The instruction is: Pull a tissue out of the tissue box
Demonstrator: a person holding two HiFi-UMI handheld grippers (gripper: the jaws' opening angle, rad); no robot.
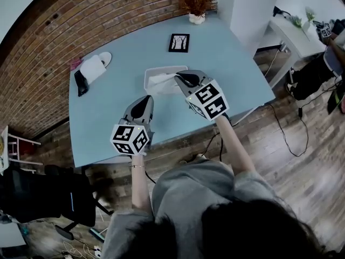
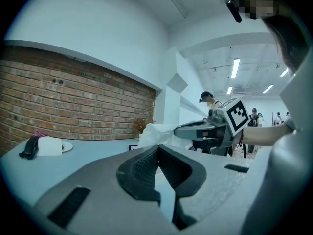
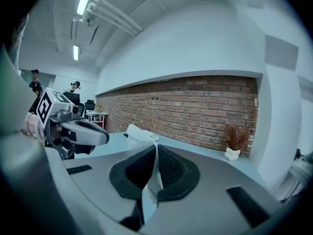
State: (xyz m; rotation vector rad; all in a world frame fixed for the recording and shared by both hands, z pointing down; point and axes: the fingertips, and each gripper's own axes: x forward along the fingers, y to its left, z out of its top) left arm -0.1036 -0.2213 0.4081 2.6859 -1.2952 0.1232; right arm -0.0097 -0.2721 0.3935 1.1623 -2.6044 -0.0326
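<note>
The white tissue box (image 1: 156,73) lies in the middle of the light blue table (image 1: 108,128). My right gripper (image 1: 179,79) hangs over the box's right end, shut on a white tissue (image 3: 155,175) that shows as a thin strip between its pads. In the left gripper view the tissue (image 2: 155,132) rises crumpled from the right gripper's tips (image 2: 182,129). My left gripper (image 1: 145,99) hovers just short of the box's near left corner, jaws closed tip to tip with nothing between them (image 2: 157,150). The gripper bodies hide the box in both gripper views.
A white roll (image 1: 92,68) on a plate with a black object (image 1: 81,83) sits at the table's far left. A framed picture (image 1: 179,42) and a potted plant (image 1: 196,7) stand at the back. People stand in the background (image 2: 209,98). A black chair (image 1: 48,193) is near left.
</note>
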